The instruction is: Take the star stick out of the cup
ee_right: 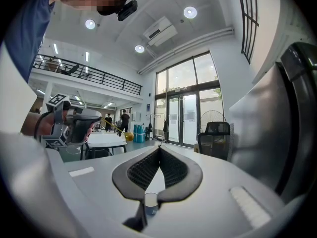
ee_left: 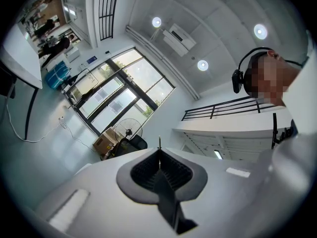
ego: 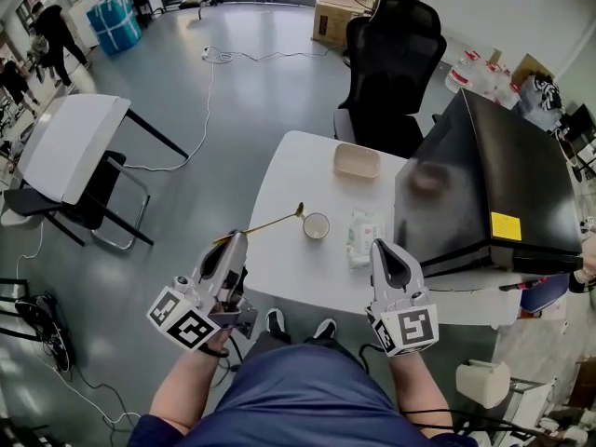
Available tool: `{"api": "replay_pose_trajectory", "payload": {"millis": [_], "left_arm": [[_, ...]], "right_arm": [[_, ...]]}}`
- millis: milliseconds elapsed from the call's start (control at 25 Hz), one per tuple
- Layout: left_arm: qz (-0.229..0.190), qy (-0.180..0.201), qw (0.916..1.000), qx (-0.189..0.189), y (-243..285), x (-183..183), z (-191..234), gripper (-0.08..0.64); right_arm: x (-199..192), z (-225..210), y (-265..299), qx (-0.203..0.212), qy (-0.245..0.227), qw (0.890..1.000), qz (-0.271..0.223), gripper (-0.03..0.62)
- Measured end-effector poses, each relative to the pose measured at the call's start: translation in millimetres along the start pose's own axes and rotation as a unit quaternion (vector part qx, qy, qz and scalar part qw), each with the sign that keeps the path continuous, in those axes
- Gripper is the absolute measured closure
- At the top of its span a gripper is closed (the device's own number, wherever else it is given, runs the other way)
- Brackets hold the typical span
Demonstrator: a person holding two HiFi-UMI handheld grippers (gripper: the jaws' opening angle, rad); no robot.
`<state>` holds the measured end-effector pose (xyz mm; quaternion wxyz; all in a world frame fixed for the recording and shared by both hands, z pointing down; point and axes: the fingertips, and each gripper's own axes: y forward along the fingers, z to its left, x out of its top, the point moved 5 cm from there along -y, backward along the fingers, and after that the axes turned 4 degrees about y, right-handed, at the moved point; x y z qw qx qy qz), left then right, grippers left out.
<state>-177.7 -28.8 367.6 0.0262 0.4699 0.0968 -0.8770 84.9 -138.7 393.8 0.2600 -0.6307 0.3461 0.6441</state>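
Left gripper (ego: 233, 240) clamped on the stick (ego: 270, 223), pinching its near end just off the left edge of the surface (ego: 289, 170). Stick out of the cup (ego: 316, 225), slanting away to the right, far tip just beside the cup's rim; touching or not, cannot tell. Cup upright near the middle of the surface, pack (ego: 363, 236) just to its right. Right gripper (ego: 386, 250) with jaws together, nothing between them, hovering at the near edge beside the pack.
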Motion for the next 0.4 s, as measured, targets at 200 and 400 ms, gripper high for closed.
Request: {"api": "replay_pose_trajectory", "payload": {"millis": [200, 400], "left_arm": [[0.008, 0.008, 0.9999, 0.009, -0.9, -2.8, 0.9, 0.551], [0.012, 0.011, 0.9998, 0.013, 1.6, -5.5, 0.5, 0.551]], "right_arm": [[0.1, 0.8, -0.2, 0.004, 0.001, 1.000, 0.001, 0.586], [1.9, -1.4, -0.7, 0.005, 0.000, 1.000, 0.001, 0.586]]}}
